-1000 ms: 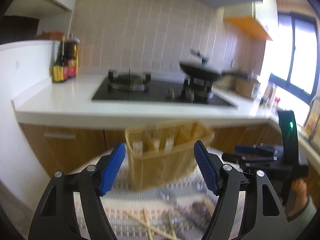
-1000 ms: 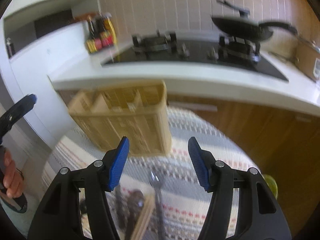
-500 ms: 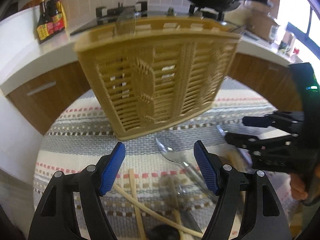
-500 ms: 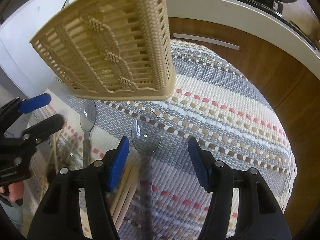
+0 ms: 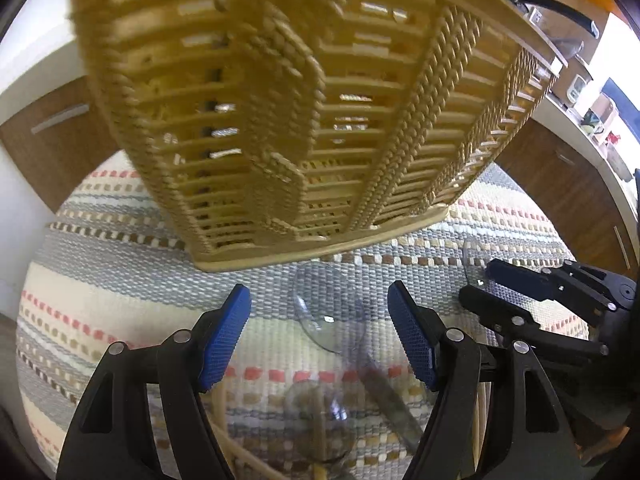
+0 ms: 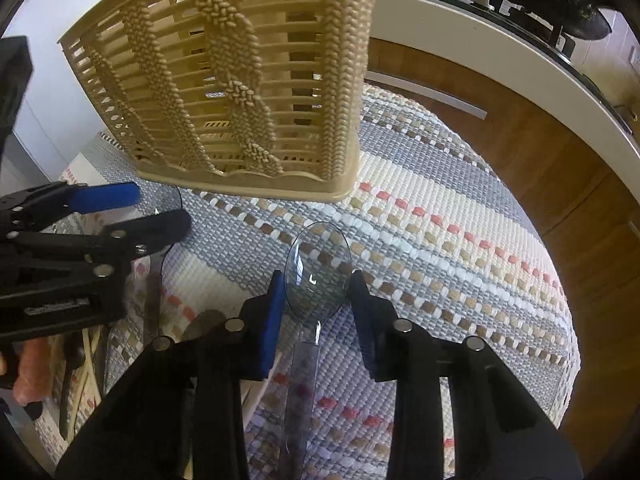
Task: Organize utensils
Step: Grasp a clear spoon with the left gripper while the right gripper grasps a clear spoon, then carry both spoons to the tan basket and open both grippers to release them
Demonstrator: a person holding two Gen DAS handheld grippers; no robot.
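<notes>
At the lower centre of the right wrist view, a clear plastic spoon (image 6: 316, 272) lies on the striped mat (image 6: 440, 216), bowl toward the basket (image 6: 240, 80). The right gripper (image 6: 318, 300) is closing around the bowl, pads at its edges, likely to lift it. The left gripper (image 5: 320, 332) hangs spread over another clear spoon (image 5: 332, 320), gripping nothing.
</notes>
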